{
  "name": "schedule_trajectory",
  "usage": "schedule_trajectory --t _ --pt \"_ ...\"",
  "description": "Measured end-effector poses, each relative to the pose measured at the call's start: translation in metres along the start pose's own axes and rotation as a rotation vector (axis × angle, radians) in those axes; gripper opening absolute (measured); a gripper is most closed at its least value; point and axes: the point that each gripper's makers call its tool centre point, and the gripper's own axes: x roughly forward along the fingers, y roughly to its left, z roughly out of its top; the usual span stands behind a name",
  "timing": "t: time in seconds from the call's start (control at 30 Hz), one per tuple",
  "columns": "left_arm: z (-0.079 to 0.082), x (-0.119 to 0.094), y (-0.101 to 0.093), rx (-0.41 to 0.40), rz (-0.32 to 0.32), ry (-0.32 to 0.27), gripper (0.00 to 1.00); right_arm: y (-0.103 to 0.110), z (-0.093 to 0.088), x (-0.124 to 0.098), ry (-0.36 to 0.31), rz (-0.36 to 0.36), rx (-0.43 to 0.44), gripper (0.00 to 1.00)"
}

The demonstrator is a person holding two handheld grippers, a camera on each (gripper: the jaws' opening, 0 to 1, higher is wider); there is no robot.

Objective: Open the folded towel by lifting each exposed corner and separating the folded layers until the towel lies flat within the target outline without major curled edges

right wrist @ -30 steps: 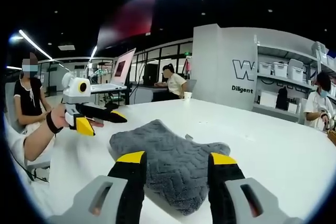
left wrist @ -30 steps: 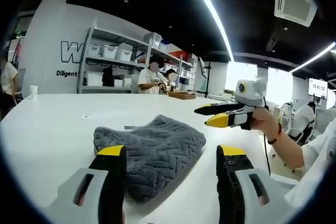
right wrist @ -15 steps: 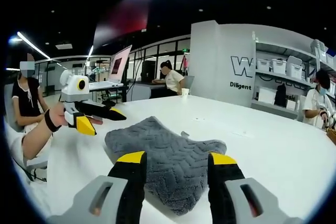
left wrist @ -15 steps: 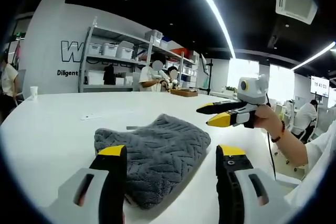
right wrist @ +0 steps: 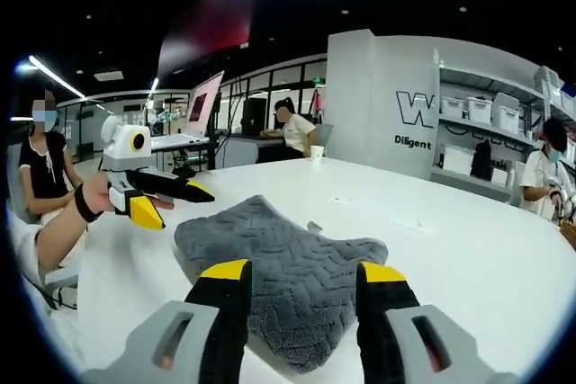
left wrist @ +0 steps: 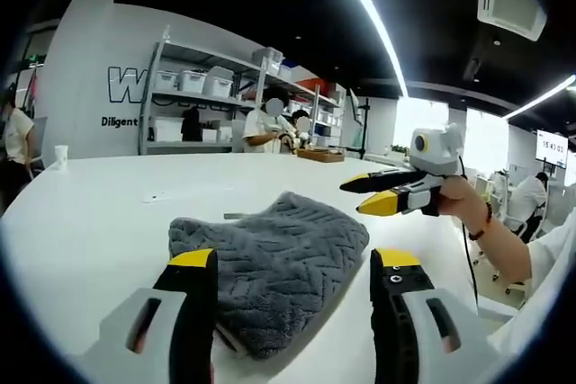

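Left gripper (left wrist: 293,263), nearest in the left gripper view: jaws standing apart, holding nothing, hovering over the towel's near edge. Right gripper (right wrist: 305,274), nearest in the right gripper view: jaws likewise parted and holding nothing. Grey towel (left wrist: 270,258), herringbone-textured: lying folded and bunched on the white table (left wrist: 81,222), just beyond both pairs of jaws. Small white cup (left wrist: 60,155): sitting at the table's far left edge. Shelving with white bins (left wrist: 193,87): standing against the far wall, people working beside it.
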Motion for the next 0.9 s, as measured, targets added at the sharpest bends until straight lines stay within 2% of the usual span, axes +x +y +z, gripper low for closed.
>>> schedule_trajectory --t 0.7,0.9 --pt "-0.007 0.007 0.0 -0.021 0.01 0.012 0.67 -0.009 0.0 0.011 0.017 -0.011 0.015 0.43" --pt "-0.006 0.008 0.006 -0.02 0.02 0.006 0.64 -0.013 0.0 0.014 0.023 -0.01 0.015 0.43"
